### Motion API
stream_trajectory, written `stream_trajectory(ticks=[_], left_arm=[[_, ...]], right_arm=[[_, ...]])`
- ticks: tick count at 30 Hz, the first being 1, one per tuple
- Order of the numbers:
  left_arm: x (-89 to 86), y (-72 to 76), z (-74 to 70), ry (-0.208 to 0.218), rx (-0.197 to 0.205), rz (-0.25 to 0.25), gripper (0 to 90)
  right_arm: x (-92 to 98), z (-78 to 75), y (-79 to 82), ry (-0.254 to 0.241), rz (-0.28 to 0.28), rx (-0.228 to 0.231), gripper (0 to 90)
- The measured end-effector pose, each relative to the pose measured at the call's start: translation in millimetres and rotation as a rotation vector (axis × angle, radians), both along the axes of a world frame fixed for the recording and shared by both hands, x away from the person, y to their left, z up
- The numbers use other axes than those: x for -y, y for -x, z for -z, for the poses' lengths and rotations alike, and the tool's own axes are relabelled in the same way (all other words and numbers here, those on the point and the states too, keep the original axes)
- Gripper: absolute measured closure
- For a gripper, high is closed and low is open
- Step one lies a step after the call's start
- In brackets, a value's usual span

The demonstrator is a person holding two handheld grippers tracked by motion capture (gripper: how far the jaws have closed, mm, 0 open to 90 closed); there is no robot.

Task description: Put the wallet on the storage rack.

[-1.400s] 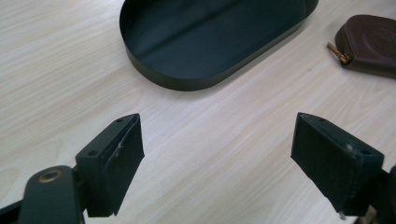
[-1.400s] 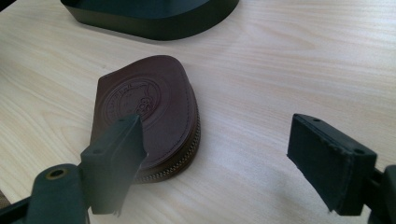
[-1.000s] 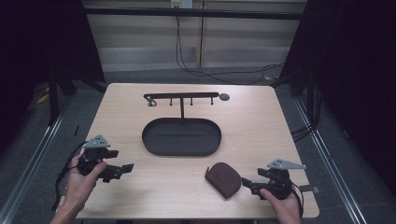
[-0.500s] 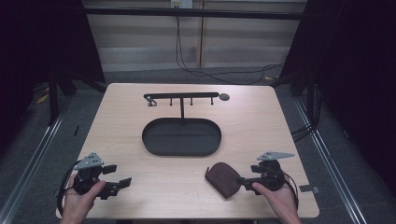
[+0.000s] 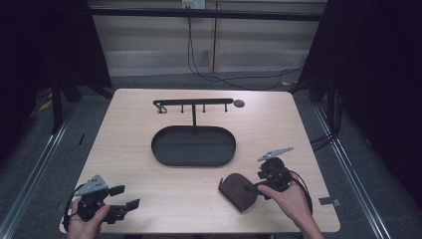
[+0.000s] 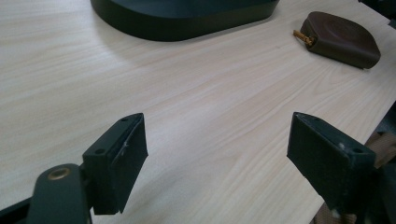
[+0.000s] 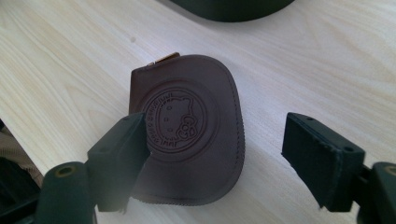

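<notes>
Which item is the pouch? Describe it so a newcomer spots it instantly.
Start at the black oval tray in the middle of the wooden table. Come toward the person's right hand: the pouch lies flat there, just ahead of the open right gripper. It is small, brown and rounded, with an embossed round emblem and a gold zip pull.

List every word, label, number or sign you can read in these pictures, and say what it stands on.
Brown leather pouch: a round embossed stamp with a cartoon cat face; the ring of lettering around it is too blurred and inverted to read.
No other text, label or number is readable on the tray, rack or table.
</notes>
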State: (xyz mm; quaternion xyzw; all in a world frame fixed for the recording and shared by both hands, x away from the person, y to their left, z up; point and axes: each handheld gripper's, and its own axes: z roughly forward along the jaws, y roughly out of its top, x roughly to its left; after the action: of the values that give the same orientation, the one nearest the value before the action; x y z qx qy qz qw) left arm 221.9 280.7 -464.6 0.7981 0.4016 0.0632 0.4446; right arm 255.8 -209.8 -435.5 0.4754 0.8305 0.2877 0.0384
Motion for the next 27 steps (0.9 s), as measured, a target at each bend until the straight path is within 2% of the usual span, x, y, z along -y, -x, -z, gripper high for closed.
stream_trajectory(ticks=[3,4,7,10,15,17,18,20,27], left_arm=[[-1.5,-0.9,-0.9,0.028,0.008,0.019,19.6],[-0.9,-2.0,-0.9,0.017,0.007,0.025,19.2],[1.1,-4.6,0.8,-0.008,-0.010,0.032,19.1],[2.1,-6.4,1.8,-0.003,-0.019,0.035,18.8],[0.9,-6.8,0.1,0.007,-0.016,0.039,18.7],[0.3,-7.1,-0.2,0.009,-0.011,0.033,18.7],[0.1,-7.6,0.0,0.009,-0.014,0.033,18.5],[0.4,-7.3,-0.4,0.000,-0.008,0.029,18.5],[0.1,-7.2,-0.5,-0.005,-0.010,0.033,18.5]], right_arm=[[-6.9,0.1,-4.5,0.063,-0.031,-0.031,20.7],[-9.4,0.4,-6.3,0.077,-0.040,-0.048,19.2],[-15.4,3.8,-15.6,0.082,-0.062,-0.122,15.5],[-22.0,8.1,-28.4,0.091,-0.069,-0.198,15.5],[-31.7,9.8,-38.3,0.121,-0.091,-0.243,15.6],[-36.2,11.9,-40.2,0.151,-0.094,-0.263,15.5],[-41.2,15.8,-41.4,0.181,-0.101,-0.291,15.5],[-45.0,21.3,-42.9,0.193,-0.111,-0.305,15.4],[-48.3,26.4,-43.6,0.190,-0.105,-0.326,12.9]])
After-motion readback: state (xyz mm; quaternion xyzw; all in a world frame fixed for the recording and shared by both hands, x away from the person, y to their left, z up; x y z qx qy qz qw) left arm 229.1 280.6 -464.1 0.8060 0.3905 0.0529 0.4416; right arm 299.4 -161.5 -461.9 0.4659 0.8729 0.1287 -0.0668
